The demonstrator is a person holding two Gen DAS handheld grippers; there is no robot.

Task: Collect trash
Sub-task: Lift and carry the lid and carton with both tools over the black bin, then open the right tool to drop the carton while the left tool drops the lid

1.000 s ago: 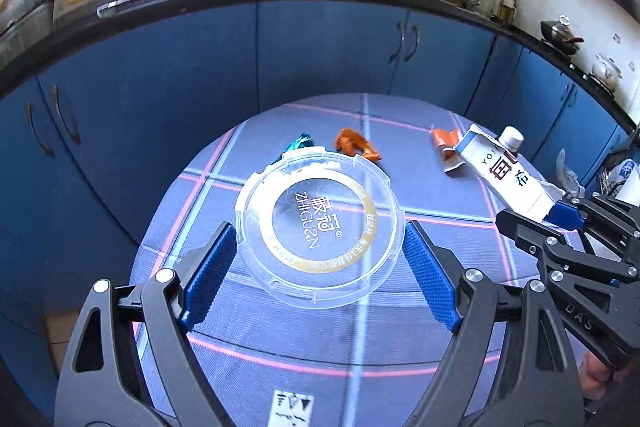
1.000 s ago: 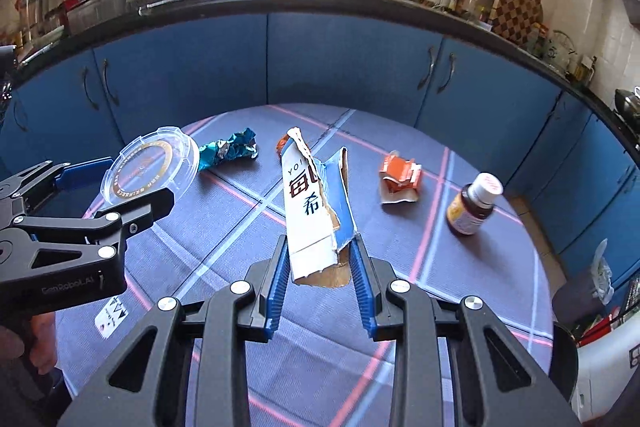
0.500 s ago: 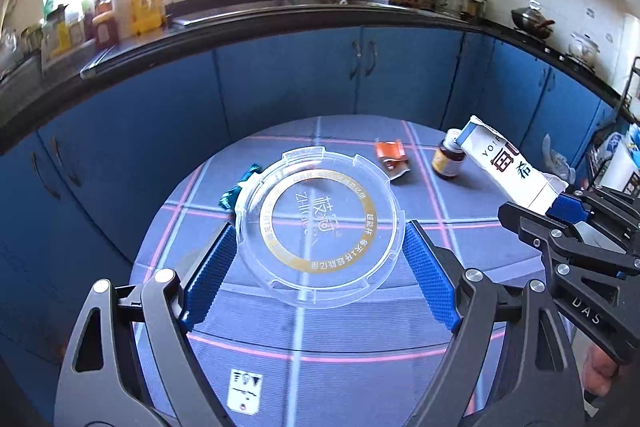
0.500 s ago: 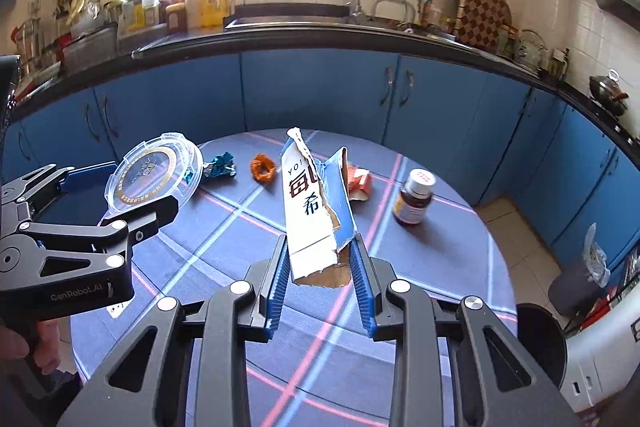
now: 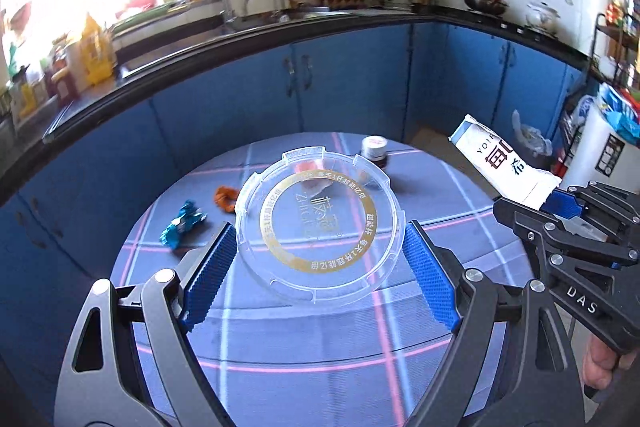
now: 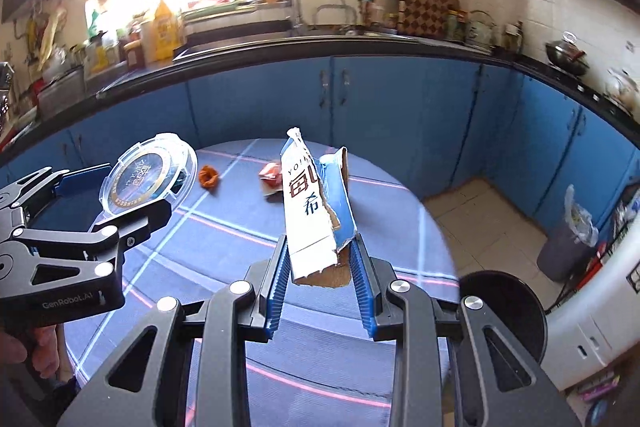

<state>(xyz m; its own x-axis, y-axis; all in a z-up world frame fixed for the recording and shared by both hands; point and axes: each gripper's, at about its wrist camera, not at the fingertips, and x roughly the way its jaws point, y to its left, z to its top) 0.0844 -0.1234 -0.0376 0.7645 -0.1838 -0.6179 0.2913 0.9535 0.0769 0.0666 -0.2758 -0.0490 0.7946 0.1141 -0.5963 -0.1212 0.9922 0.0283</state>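
Note:
My left gripper (image 5: 318, 251) is shut on a clear round plastic lid (image 5: 318, 227) with a gold ring, held above the round table (image 5: 280, 339). My right gripper (image 6: 320, 259) is shut on a torn white and blue carton (image 6: 310, 211), held upright above the table; the carton also shows in the left wrist view (image 5: 500, 159). On the table lie a teal wrapper (image 5: 182, 223), an orange scrap (image 5: 225, 197), a red wrapper (image 6: 270, 173) and a small brown bottle (image 5: 374, 151). The lid also shows in the right wrist view (image 6: 150, 175).
A black round bin (image 6: 504, 303) stands on the floor right of the table. A grey bin with a plastic bag (image 6: 572, 239) stands further right by the blue cabinets (image 6: 400, 107). The counter (image 5: 240, 39) runs behind the table.
Both grippers have swung to the right with their loads still held. The black bin and the floor have come into the right wrist view.

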